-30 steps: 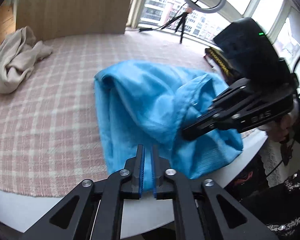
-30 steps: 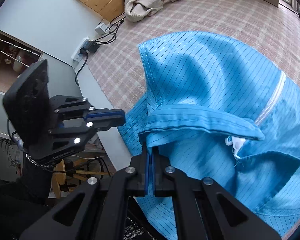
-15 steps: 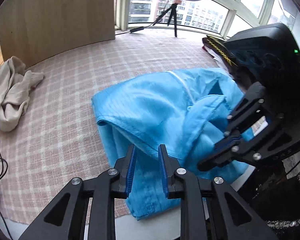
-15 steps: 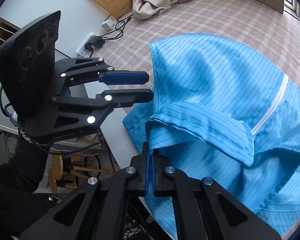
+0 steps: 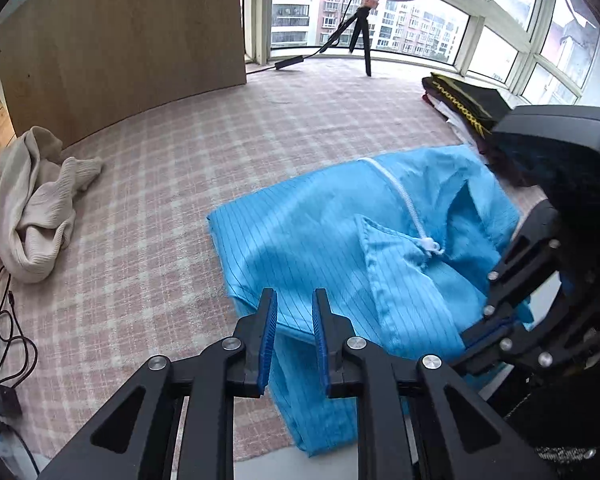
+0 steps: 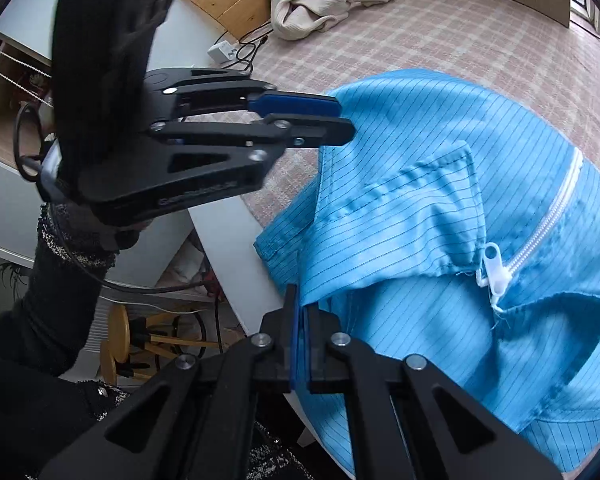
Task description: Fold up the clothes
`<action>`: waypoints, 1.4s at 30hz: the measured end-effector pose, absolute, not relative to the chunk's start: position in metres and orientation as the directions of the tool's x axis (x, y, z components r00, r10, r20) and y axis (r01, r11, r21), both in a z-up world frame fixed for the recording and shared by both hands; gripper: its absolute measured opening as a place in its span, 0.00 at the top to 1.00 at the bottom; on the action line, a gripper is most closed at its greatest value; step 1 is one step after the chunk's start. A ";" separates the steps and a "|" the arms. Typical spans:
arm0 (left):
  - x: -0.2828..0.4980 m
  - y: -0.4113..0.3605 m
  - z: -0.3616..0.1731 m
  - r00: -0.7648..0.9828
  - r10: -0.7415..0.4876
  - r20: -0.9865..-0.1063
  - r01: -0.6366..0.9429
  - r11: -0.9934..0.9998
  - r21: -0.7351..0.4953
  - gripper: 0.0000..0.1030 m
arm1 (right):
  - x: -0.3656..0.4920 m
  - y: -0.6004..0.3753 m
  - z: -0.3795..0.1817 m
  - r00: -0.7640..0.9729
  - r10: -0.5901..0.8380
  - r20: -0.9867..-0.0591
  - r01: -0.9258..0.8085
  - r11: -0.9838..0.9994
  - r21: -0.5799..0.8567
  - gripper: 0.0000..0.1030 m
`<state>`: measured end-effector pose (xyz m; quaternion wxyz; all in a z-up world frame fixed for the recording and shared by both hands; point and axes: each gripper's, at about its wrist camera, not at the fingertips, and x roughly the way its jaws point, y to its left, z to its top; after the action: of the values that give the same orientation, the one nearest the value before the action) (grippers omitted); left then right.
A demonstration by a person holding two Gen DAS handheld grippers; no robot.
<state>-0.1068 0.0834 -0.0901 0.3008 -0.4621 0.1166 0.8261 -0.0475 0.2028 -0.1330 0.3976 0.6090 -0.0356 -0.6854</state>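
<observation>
Blue jacket (image 5: pixel 340 248) lies on the table (image 5: pixel 148 208), bunched toward the near edge at about 5 o'clock in the left wrist view, part of it hanging over the rim. A second ago it was a taller heap; now the body is spread flatter and the white zipper (image 5: pixel 400 196) shows across the top. A collar or hem flap (image 6: pixel 404 216) is turned over onto the front, by the zipper pull (image 6: pixel 494 268).

My left hand-held gripper (image 5: pixel 294 336) was clamped on the near edge a second ago; now it is released, pads apart with cloth showing between them, nothing pinched. My right hand-held gripper (image 6: pixel 302 344) stays clenched on a blue fold at the 6 o'clock edge of its view. My read: the left has let its corner go and the right is carrying the layer, so a fold is mid-way, not finished; edges aren't squared.

Cream garment (image 5: pixel 32 208) sits crumpled at 9 o'clock, well apart. Dark folded stack (image 5: pixel 468 104) at 2 o'clock by the window.

Hard to make out: sleeves, can't find either one. How much cloth hangs below the table edge is hidden by my grippers. The right hand-held gripper's body blocks the jacket's right side in the left view. Layer count under the flap can't be told.
</observation>
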 end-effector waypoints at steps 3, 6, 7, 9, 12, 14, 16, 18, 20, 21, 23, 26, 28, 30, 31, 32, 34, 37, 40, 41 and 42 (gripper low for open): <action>-0.077 0.077 -0.087 -0.386 0.409 -0.827 -0.601 -0.791 -0.111 0.82 | -0.049 0.227 -0.129 0.077 -0.596 -0.799 0.442 -0.698 0.563 0.91; -0.056 0.081 -0.098 -0.331 0.435 -0.837 -0.580 -0.794 -0.183 0.75 | -0.043 0.282 -0.106 -0.077 -0.624 -0.777 0.386 -0.738 0.554 0.85; -0.051 0.085 -0.104 -0.311 0.431 -0.847 -0.572 -0.797 -0.196 0.74 | -0.038 0.301 -0.101 -0.145 -0.572 -0.807 0.361 -0.790 0.495 0.77; -0.048 0.097 -0.121 -0.276 0.395 -0.876 -0.553 -0.811 -0.191 0.73 | -0.027 0.329 -0.100 -0.226 -0.433 -0.873 0.294 -0.884 0.362 0.73; -0.049 0.115 -0.143 -0.231 0.347 -0.909 -0.530 -0.828 -0.181 0.73 | -0.014 0.348 -0.108 -0.219 -0.393 -0.893 0.219 -0.912 0.348 0.73; -0.047 0.124 -0.145 -0.218 0.334 -0.917 -0.537 -0.825 -0.173 0.75 | -0.006 0.346 -0.113 -0.210 -0.401 -0.892 0.208 -0.910 0.360 0.73; -0.042 0.129 -0.139 -0.224 0.312 -0.923 -0.558 -0.817 -0.141 0.75 | 0.001 0.334 -0.120 -0.217 -0.365 -0.905 0.216 -0.922 0.320 0.67; -0.037 0.134 -0.132 -0.235 0.293 -0.927 -0.574 -0.811 -0.111 0.72 | 0.005 0.322 -0.126 -0.223 -0.328 -0.918 0.219 -0.934 0.281 0.67; -0.030 0.133 -0.121 -0.254 0.293 -0.922 -0.571 -0.815 -0.102 0.69 | 0.009 0.316 -0.126 -0.236 -0.324 -0.916 0.229 -0.935 0.271 0.67; -0.028 0.134 -0.118 -0.249 0.309 -0.918 -0.571 -0.813 -0.118 0.64 | 0.011 0.313 -0.124 -0.253 -0.314 -0.915 0.230 -0.938 0.259 0.67; -0.026 0.142 -0.119 -0.251 0.312 -0.916 -0.598 -0.794 -0.107 0.61 | 0.014 0.307 -0.126 -0.272 -0.267 -0.924 0.239 -0.949 0.204 0.67; -0.031 0.156 -0.137 -0.268 0.230 -0.936 -0.656 -0.755 0.002 0.81 | 0.015 0.295 -0.133 -0.318 -0.143 -0.937 0.260 -0.964 0.059 0.67; -0.036 0.155 -0.145 -0.250 0.190 -0.949 -0.682 -0.731 0.034 0.93 | 0.015 0.289 -0.138 -0.321 -0.113 -0.940 0.282 -0.959 0.019 0.91; -0.034 0.150 -0.135 -0.252 0.177 -0.951 -0.720 -0.691 0.062 0.95 | 0.017 0.285 -0.140 -0.325 -0.081 -0.942 0.306 -0.952 -0.023 0.97; -0.029 0.147 -0.127 -0.253 0.182 -0.950 -0.743 -0.666 0.070 0.95 | 0.020 0.284 -0.135 -0.334 -0.066 -0.940 0.324 -0.945 -0.048 0.97; -0.024 0.145 -0.119 -0.244 0.194 -0.950 -0.768 -0.636 0.068 0.95 | 0.023 0.283 -0.130 -0.343 -0.052 -0.938 0.342 -0.937 -0.074 0.97; -0.012 0.145 -0.118 -0.194 0.208 -0.959 -0.813 -0.582 0.038 0.96 | 0.030 0.282 -0.121 -0.355 -0.023 -0.935 0.374 -0.920 -0.119 0.98; -0.001 0.148 -0.148 -0.087 0.179 -0.980 -0.854 -0.520 -0.019 0.95 | 0.027 0.292 -0.110 -0.374 -0.037 -0.927 0.352 -0.930 -0.105 0.98; -0.006 0.131 -0.152 -0.015 0.189 -0.982 -0.846 -0.525 -0.089 0.91 | 0.016 0.309 -0.097 -0.403 -0.081 -0.912 0.295 -0.954 -0.046 0.98; -0.010 0.120 -0.141 -0.009 0.212 -0.977 -0.841 -0.530 -0.107 0.91 | 0.013 0.315 -0.093 -0.413 -0.095 -0.906 0.276 -0.961 -0.025 0.97; -0.019 0.110 -0.127 -0.013 0.234 -0.972 -0.836 -0.535 -0.118 0.91 | 0.009 0.321 -0.088 -0.424 -0.109 -0.899 0.257 -0.966 -0.005 0.93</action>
<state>-0.0190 0.1105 -0.1271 0.4046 -0.5744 0.2620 0.6616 0.0094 0.3213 -0.0884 0.1089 0.5255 0.0707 -0.8408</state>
